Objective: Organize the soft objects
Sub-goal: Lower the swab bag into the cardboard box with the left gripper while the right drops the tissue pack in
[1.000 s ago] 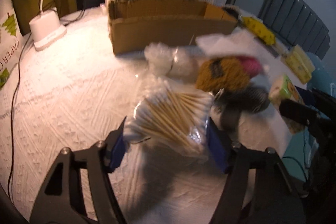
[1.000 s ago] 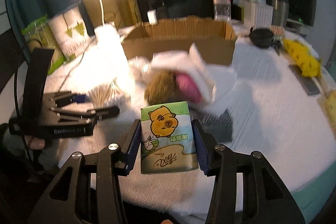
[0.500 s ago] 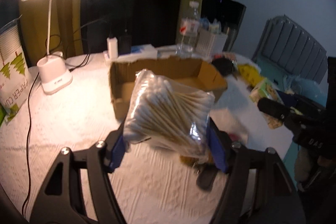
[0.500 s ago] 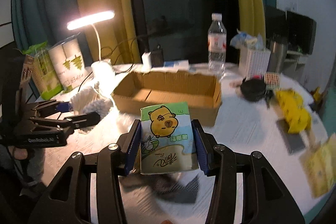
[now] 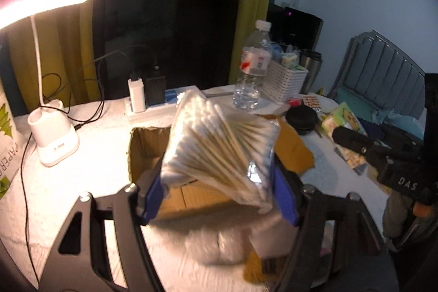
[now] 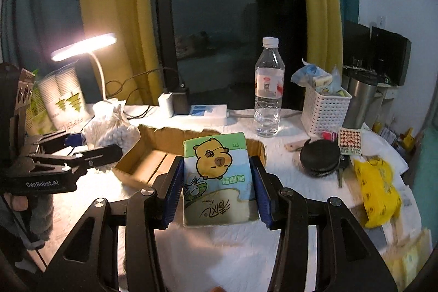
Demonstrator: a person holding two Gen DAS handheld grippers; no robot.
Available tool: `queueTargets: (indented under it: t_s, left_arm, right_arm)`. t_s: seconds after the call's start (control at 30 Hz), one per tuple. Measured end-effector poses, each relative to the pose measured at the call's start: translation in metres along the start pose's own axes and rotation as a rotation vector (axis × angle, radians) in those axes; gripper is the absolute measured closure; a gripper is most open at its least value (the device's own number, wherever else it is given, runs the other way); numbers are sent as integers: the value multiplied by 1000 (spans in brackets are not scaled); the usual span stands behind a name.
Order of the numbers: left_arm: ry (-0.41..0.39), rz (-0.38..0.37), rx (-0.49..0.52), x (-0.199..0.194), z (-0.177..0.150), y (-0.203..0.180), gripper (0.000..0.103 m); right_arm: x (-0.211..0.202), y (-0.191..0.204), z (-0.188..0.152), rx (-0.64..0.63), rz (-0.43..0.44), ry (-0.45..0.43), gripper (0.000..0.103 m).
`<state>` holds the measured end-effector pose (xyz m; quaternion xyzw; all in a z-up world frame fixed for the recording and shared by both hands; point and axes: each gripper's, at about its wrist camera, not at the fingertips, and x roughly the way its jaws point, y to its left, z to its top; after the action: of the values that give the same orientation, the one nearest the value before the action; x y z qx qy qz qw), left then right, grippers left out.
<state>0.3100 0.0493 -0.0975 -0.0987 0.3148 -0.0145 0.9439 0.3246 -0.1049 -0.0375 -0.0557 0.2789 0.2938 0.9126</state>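
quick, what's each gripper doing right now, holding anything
Left gripper: closed on the bag of cotton swabs, above the cardboard box.
Right gripper: closed on the tissue pack.

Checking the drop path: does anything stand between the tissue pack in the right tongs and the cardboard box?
Nothing visible does. The tissue pack sits clamped in the right tongs, and the cardboard box lies open just beyond it, its visible floor bare.

hidden and blurred parts

the bag of cotton swabs is covering much of the cardboard box; soft things at the table's near edge are blurring beyond telling.
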Motion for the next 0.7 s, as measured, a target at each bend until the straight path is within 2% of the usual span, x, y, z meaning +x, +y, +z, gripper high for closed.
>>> queueTargets:
  t_s: [0.33,0.43,0.5,0.63,0.7]
  left_arm:
    - [99,35,-34,51,-9,19,32]
    - [102,24,-35,57,-13,22,27]
    - [93,12,-39,56,-13,22,18]
    - [82,3,-50,53,-12,23,14]
    - [70,13,-40,47,-12,22,14]
  right_arm:
    - [67,10,9,-4,80,76,53]
    - [84,17,9,-14,93,94,53]
    - [91,17,8,-13,101,108,52]
    - [92,13,8,12,98,113,35]
    - [87,10,10,23,96,102,34]
